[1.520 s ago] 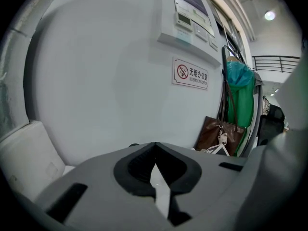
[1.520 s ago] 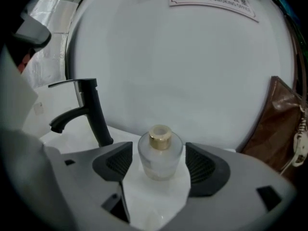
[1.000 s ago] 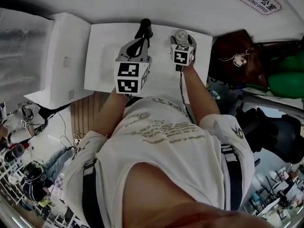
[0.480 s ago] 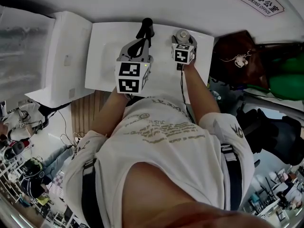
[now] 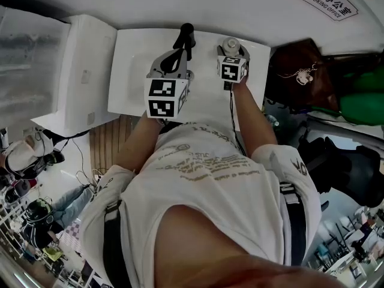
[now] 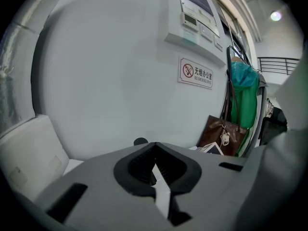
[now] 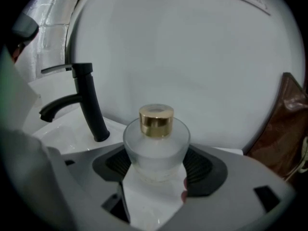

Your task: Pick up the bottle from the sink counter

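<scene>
"Right gripper view, entry one: what sits in the right claw?"

"The bottle. Frosted body, gold cap, upright, the jaws pressed on both flanks. White tabletop shows below; whether the base touches it cannot be told. A black faucet stands left of the bottle, near but apart."

"Left claw?"

"Left gripper view: jaws drawn together to a thin slit, nothing held. It faces a white wall; a sign, a green garment and a brown bag show to the right."

"Head view?"

"Both claws at the tabletop's far side by the wall: left just beside the faucet, right on the bottle. The person's forearms run to them from a white shirt."
</scene>
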Available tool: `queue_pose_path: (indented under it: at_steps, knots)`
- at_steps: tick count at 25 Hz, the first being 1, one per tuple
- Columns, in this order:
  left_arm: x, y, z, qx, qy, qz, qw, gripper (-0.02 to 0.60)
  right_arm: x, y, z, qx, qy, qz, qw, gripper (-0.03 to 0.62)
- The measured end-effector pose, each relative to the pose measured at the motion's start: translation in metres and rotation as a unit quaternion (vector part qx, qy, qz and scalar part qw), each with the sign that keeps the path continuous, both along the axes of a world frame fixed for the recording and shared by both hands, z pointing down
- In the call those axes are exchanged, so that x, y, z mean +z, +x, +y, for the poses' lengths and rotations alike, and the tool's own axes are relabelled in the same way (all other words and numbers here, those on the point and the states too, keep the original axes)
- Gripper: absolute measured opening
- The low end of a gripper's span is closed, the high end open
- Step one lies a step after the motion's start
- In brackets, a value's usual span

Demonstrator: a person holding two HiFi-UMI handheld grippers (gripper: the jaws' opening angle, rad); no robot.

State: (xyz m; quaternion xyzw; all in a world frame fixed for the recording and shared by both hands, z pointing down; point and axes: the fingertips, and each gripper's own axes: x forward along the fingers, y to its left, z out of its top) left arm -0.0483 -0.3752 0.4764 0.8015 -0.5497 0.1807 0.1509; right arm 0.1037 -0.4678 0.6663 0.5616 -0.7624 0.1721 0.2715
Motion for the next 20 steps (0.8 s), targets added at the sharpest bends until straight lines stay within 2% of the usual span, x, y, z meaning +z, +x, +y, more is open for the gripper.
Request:
queue_pose_path:
  at_steps: [3,9,14,20]
  knots:
    - [-0.002,0.003,-0.002,0.003,0.003,0.005,1.0,0.02,-0.017,0.0,0.002,0.003,0.018,-0.013,1.0,0.311]
    - [-0.003,0.012,-0.003,0.015,0.006,0.011,0.9998,0.02,-0.056,-0.003,0.008,0.003,0.045,-0.072,0.996,0.311]
    - [-0.01,0.016,-0.009,0.02,0.019,0.023,0.9994,0.02,-0.083,-0.007,0.014,-0.012,0.063,-0.068,0.996,0.311]
    - [-0.016,0.025,-0.017,0.033,0.03,0.035,0.9984,0.02,-0.118,-0.002,0.021,-0.005,0.079,-0.063,0.995,0.311]
